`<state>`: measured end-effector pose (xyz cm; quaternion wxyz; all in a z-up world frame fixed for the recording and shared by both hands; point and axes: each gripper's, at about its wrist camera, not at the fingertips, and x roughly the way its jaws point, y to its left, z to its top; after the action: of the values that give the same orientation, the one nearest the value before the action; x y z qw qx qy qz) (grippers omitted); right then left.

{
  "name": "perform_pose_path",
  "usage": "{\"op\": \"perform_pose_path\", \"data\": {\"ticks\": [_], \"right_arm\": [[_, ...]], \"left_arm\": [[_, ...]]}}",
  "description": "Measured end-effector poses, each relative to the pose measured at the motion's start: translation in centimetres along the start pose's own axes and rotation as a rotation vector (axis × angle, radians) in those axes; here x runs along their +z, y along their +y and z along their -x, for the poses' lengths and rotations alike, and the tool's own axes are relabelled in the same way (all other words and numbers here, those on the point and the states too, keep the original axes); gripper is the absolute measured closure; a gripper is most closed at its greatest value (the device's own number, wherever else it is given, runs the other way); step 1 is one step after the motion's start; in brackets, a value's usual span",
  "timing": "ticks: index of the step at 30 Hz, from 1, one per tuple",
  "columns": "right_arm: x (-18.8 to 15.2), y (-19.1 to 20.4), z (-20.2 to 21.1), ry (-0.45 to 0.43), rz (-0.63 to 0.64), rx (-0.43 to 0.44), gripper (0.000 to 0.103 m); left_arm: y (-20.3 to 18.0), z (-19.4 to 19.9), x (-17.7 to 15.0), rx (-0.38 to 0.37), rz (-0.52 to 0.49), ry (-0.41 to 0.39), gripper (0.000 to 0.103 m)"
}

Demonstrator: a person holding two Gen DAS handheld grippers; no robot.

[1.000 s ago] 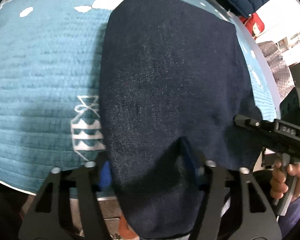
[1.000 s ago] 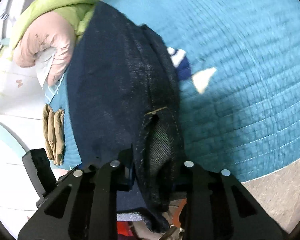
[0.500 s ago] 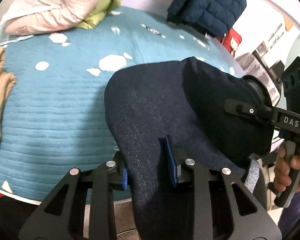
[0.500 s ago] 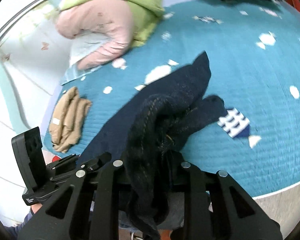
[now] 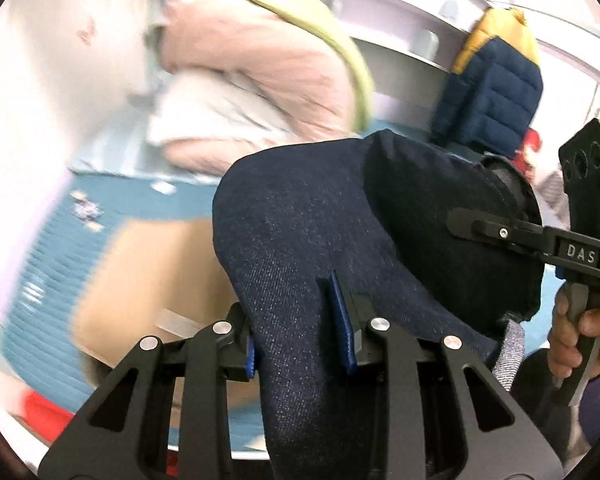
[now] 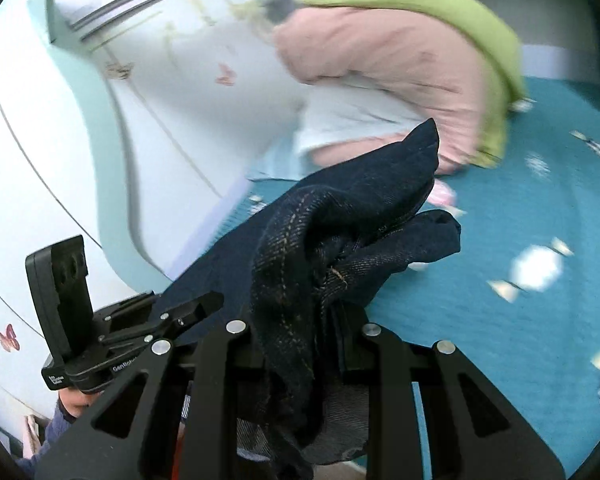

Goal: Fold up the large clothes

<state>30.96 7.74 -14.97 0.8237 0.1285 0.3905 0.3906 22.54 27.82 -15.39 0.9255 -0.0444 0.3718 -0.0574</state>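
Observation:
Dark navy denim jeans [image 5: 320, 240] are held up off the teal bed cover [image 6: 500, 320]. My left gripper [image 5: 300, 344] is shut on one bunched part of the denim. My right gripper [image 6: 300, 336] is shut on another bunched part with tan stitching [image 6: 300, 280]. The right gripper also shows at the right of the left wrist view [image 5: 500, 236]. The left gripper shows at the lower left of the right wrist view [image 6: 140, 328]. The cloth hangs folded over between the two, with a corner [image 6: 424, 140] pointing up.
A pile of pink and lime-green bedding [image 6: 400, 48] lies at the head of the bed. A navy and yellow puffer jacket [image 5: 492, 92] lies at the back right. A tan garment [image 5: 148, 280] lies blurred on the cover at the left. A white wall [image 6: 140, 120] stands left.
Both grippers have lifted the jeans up off the bed cover and swung toward the head of the bed. The denim that lay flat now hangs bunched between them.

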Motion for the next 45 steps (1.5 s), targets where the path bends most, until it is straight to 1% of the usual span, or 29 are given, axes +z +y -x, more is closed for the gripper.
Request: {"op": "perform_pose_path", "data": {"ticks": [1, 2, 4, 6, 8, 11, 13, 15, 16, 17, 18, 19, 20, 21, 22, 23, 24, 26, 27, 28, 30, 32, 34, 36, 37, 39, 40, 41, 45], "right_arm": [[0.4, 0.8, -1.3, 0.000, 0.006, 0.007, 0.083], [0.9, 2.0, -3.6, 0.002, 0.009, 0.019, 0.083], [1.3, 3.5, -6.9, 0.007, 0.010, 0.032, 0.083], [1.1, 4.4, -10.2, 0.024, -0.008, 0.044, 0.083], [0.1, 5.2, -13.0, 0.049, -0.001, 0.030, 0.083], [-2.4, 5.0, -16.9, 0.118, -0.023, -0.004, 0.083], [-4.6, 4.6, -18.6, 0.174, -0.026, -0.026, 0.083], [-6.5, 4.0, -19.6, 0.212, -0.038, -0.035, 0.082], [-7.6, 3.5, -19.7, 0.227, -0.049, -0.046, 0.079], [-8.7, 2.7, -19.8, 0.241, -0.076, -0.065, 0.076], [-9.4, 2.2, -19.8, 0.252, -0.086, -0.076, 0.073], [-9.8, 1.8, -19.8, 0.261, -0.084, -0.086, 0.065], [-10.3, 1.3, -19.4, 0.264, -0.075, -0.095, 0.060], [-10.4, 0.9, -18.9, 0.259, -0.066, -0.101, 0.059], [-10.4, 0.5, -18.3, 0.257, -0.066, -0.113, 0.059], [-10.1, 0.0, -17.3, 0.247, -0.074, -0.125, 0.058], [-9.7, -0.3, -16.6, 0.229, -0.075, -0.127, 0.058], [-8.7, -0.4, -14.7, 0.181, -0.049, -0.146, 0.058], [-7.9, -0.3, -13.5, 0.140, -0.029, -0.148, 0.058], [-6.9, 0.0, -12.8, 0.109, -0.004, -0.143, 0.060], [-4.8, 1.0, -12.6, 0.074, 0.063, -0.144, 0.072], [-2.6, 2.0, -13.8, 0.071, 0.102, -0.123, 0.089], [-1.0, 2.7, -15.7, 0.088, 0.130, -0.116, 0.090], [-0.1, 2.9, -18.4, 0.135, 0.119, -0.086, 0.092], [0.2, 2.7, -19.9, 0.167, 0.116, -0.085, 0.092], [0.6, 1.4, -22.9, 0.216, 0.104, -0.140, 0.093], [0.7, 0.4, -24.2, 0.247, 0.091, -0.156, 0.098], [0.6, -1.2, -25.7, 0.286, 0.054, -0.174, 0.103], [-0.3, -4.1, -28.6, 0.352, 0.017, -0.223, 0.103]], "left_arm": [[2.1, 0.5, 0.8, 0.041, -0.019, -0.015, 0.074], [3.5, 0.6, 1.2, 0.062, -0.032, -0.026, 0.074], [7.0, 0.9, 2.0, 0.080, -0.021, -0.046, 0.074], [10.3, 0.5, 2.1, 0.119, -0.022, -0.050, 0.074], [13.1, -0.7, 1.6, 0.152, -0.009, -0.036, 0.074], [17.3, -3.8, -1.2, 0.198, 0.034, 0.046, 0.073], [19.3, -6.3, -4.1, 0.228, 0.068, 0.109, 0.070], [20.2, -7.5, -6.5, 0.261, 0.090, 0.130, 0.069], [20.8, -7.7, -7.7, 0.269, 0.110, 0.131, 0.065], [20.9, -7.8, -8.4, 0.279, 0.127, 0.127, 0.062], [21.1, -7.7, -9.0, 0.294, 0.141, 0.119, 0.052], [21.2, -7.2, -9.5, 0.336, 0.150, 0.104, 0.042], [21.3, -6.7, -9.7, 0.359, 0.156, 0.089, 0.042], [21.2, -5.9, -9.9, 0.361, 0.164, 0.072, 0.041], [21.2, -5.0, -10.1, 0.375, 0.175, 0.060, 0.036], [21.1, -4.4, -10.1, 0.400, 0.178, 0.050, 0.034], [21.0, -3.7, -9.9, 0.417, 0.181, 0.031, 0.031], [21.0, -2.1, -9.3, 0.438, 0.209, -0.017, 0.028], [20.6, -1.4, -9.0, 0.421, 0.222, -0.037, 0.026], [20.3, -1.1, -8.8, 0.403, 0.227, -0.046, 0.025], [19.1, -1.1, -8.5, 0.383, 0.227, -0.040, 0.025], [17.6, -2.1, -8.3, 0.339, 0.231, -0.021, 0.025], [16.5, -3.5, -8.1, 0.323, 0.223, 0.001, 0.025], [15.4, -5.6, -7.6, 0.340, 0.211, 0.038, 0.025], [15.4, -6.8, -7.6, 0.333, 0.237, 0.067, 0.023], [15.8, -8.9, -8.1, 0.320, 0.295, 0.126, 0.022], [16.1, -10.1, -8.7, 0.329, 0.319, 0.143, 0.022], [16.0, -10.6, -9.3, 0.338, 0.309, 0.138, 0.022], [15.2, -11.5, -10.5, 0.323, 0.213, 0.116, 0.022]]}}
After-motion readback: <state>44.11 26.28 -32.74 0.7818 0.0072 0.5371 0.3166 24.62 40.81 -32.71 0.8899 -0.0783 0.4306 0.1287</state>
